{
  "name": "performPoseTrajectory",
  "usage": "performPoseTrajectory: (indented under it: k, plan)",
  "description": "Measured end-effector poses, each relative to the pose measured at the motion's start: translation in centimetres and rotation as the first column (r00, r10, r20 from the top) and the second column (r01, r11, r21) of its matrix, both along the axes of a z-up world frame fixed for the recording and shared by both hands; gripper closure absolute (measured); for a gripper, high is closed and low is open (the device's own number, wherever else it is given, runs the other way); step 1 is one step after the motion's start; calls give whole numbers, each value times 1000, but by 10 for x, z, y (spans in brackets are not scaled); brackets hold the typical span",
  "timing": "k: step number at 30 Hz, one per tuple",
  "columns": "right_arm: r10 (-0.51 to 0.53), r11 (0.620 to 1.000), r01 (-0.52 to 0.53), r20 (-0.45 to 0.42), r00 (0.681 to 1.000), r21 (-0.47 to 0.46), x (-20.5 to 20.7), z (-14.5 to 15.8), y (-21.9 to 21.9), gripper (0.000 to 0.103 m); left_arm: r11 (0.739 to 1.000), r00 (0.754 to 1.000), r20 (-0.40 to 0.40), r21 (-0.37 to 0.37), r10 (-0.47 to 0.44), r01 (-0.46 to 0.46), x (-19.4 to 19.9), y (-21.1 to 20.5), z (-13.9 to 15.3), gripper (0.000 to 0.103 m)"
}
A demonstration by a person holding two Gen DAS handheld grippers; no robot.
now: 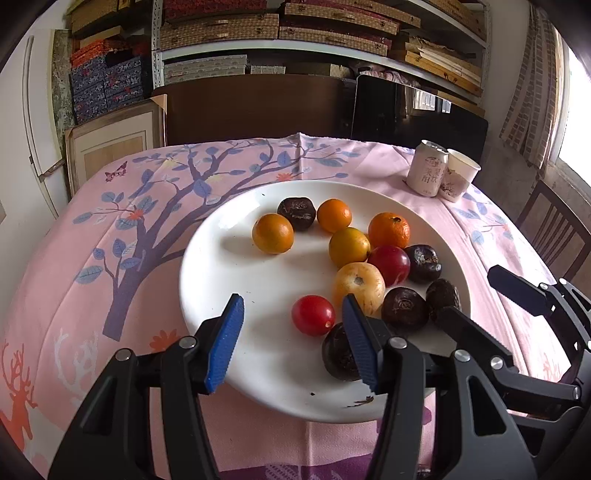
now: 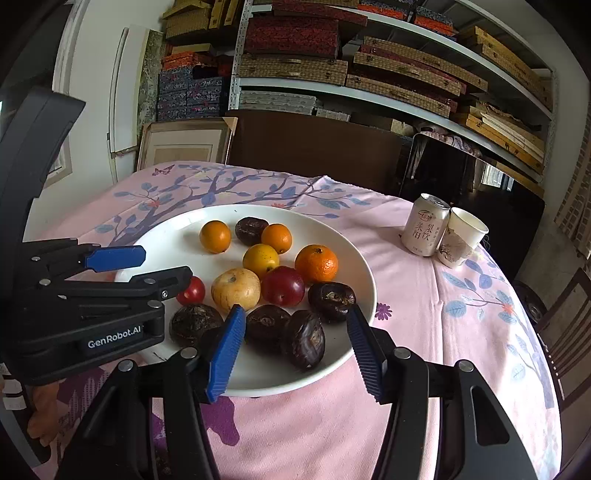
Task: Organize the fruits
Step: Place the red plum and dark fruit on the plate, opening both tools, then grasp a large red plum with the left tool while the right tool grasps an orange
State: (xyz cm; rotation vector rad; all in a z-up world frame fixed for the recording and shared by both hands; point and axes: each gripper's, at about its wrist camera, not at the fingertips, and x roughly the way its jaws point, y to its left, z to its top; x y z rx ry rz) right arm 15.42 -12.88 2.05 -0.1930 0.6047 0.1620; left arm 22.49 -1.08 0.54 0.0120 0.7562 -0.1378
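Just beyond both open tools (image 1: 291, 343) (image 2: 295, 350) lie plated fruits (image 1: 358, 286).

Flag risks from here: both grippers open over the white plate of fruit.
1. Round fruits crowd the white round plate; nudging the yellow speckled fruit could roll neighbours off.
2. Left gripper and right gripper sit close; they may collide.

Black grippers (image 1: 291, 339) — ridged blue pads (image 1: 226, 343)

Box-stacked shelves (image 1: 332, 33), dark chair (image 1: 554, 229), bright window (image 1: 576, 110)
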Motion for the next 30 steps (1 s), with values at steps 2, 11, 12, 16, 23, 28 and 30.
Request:
performPoseTrajectory:
  k: [2, 11, 12, 16, 23, 28, 30]
  plan:
    - [1, 1000, -1, 12, 1000, -4, -5, 1, 1, 45, 1000, 1000, 7, 4, 4, -4, -5, 2, 2, 49]
    - [17, 1000, -15, 59, 998, -23, -35, 9, 3, 45, 1000, 1000, 21, 15, 12, -12, -38, 8, 3, 46]
    - [17, 1000, -16, 62, 998, -19, -38, 10, 3, 45, 1000, 1000, 25, 19, 16, -16, -45, 9, 3, 44]
    - [18, 1000, -18, 61, 998, 13, -55, 13, -2, 45, 999, 998, 43, 31, 37, -38, -72, 16, 4, 39]
    - [9, 999, -13, 86, 996, 48, -92, 18, -20, 33, 997, 996, 51, 13, 74, -75, -121, 28, 4, 26]
    - [9, 985, -7, -13, 1000, 172, -103, 9, -58, 30, 999, 999, 31, 17, 28, -29, -159, 26, -4, 20]
    - [4, 978, 5, -42, 999, 210, -105, 5, -67, 30, 999, 1000, 31, 34, -3, 2, -170, 20, -6, 17]
